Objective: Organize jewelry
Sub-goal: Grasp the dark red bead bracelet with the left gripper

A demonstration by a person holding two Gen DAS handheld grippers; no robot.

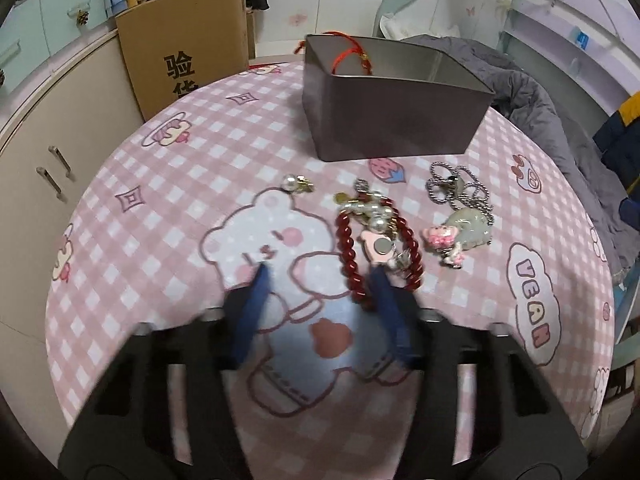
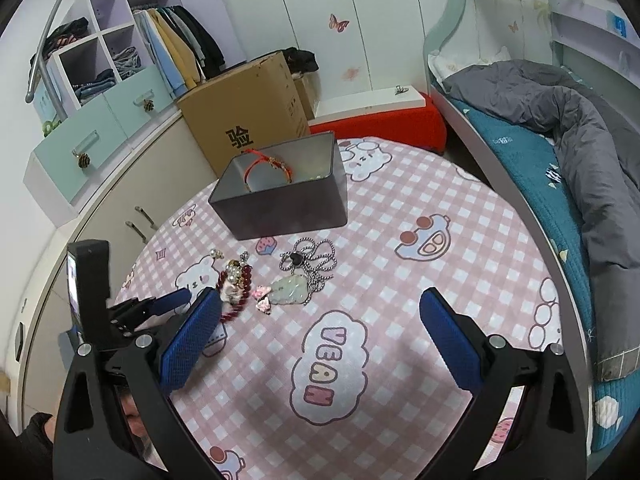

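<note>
We hold the left gripper (image 1: 320,276) low over the pink checked tablecloth (image 1: 160,184), its blue fingers spread apart and empty. One finger sits right at the lower loop of the red bead bracelet (image 1: 378,248); through the blur we cannot tell whether it touches the beads or only overlaps them. The right gripper (image 2: 320,316) hangs wide open above the cloth, holding nothing, well clear of the jewelry.

The bracelet lies tangled with a pearl-and-gold charm cluster (image 1: 370,204) and a pink round charm (image 1: 380,246), so the main risk is that closing here catches only one strand or drags the charms along, and something drops on the way to the tin. The beads look smooth and rounded, so we judge they may slip out of a shallow pinch.

Just beside the bracelet lie the pale green pendant (image 1: 472,226) on its silver chain (image 1: 456,188) and a small pink figure charm (image 1: 440,236). A sideways sweep could snag the chain or knock these across the cloth. A pearl earring (image 1: 294,184) sits apart to the left and could roll if the cloth gets tugged.

The grey metal tin (image 1: 400,120) stands behind, already holding a red cord bracelet (image 2: 266,168). Its tall wall could catch a dangling loop if we carry low.
</note>
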